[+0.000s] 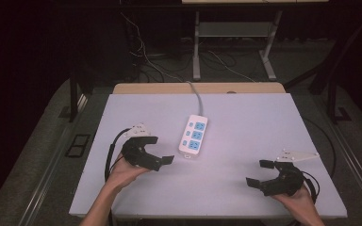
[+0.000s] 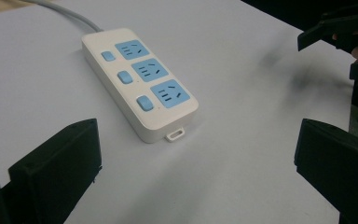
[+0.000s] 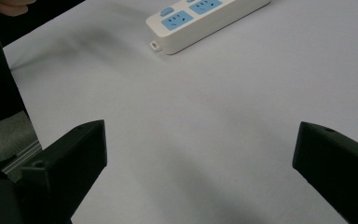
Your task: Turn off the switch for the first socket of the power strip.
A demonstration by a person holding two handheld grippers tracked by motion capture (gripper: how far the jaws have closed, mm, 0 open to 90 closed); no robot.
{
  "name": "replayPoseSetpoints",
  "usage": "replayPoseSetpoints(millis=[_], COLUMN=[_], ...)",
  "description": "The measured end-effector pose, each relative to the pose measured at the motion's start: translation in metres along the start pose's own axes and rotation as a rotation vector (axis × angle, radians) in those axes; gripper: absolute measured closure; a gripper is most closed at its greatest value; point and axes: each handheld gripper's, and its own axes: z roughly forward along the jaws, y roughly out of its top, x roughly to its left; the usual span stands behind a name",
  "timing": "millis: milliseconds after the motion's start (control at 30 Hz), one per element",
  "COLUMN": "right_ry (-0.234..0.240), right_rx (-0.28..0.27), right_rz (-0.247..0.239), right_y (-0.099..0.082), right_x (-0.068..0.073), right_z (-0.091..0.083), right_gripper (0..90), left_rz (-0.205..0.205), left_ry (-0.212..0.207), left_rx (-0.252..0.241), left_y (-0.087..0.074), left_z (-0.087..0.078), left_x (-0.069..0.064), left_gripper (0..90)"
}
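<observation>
Nearest the person, both grippers hover low over the white tabletop (image 1: pixel 226 188), each with its fingers spread wide and holding nothing. The right gripper (image 1: pixel 260 173) sits at the near right corner, well apart from anything. The left gripper (image 1: pixel 162 151) is farther in, and its fingers (image 2: pixel 58 163) point straight at the power strip (image 1: pixel 193 134), which lies just beyond them, near but not touching. The strip's long axis runs away from the person, tilted slightly right, its short end with the small loop (image 2: pixel 175 134) facing the left gripper. The left is clearly nearer; nothing stands between. Beyond, the grey cord (image 1: pixel 197 96) runs off the tabletop's far edge.
</observation>
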Motion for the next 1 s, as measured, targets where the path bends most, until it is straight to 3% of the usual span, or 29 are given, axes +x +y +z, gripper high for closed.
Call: replayPoseSetpoints(millis=[1000], right_ry=[-0.005], right_rx=[0.003], right_rz=[-0.002], right_y=[0.000], right_x=[0.000], right_z=[0.000], right_gripper=[2.7], left_rz=[0.036], left_ry=[0.006], left_rx=[0.068], left_y=[0.039], left_z=[0.018], left_x=[0.026], left_gripper=[0.0])
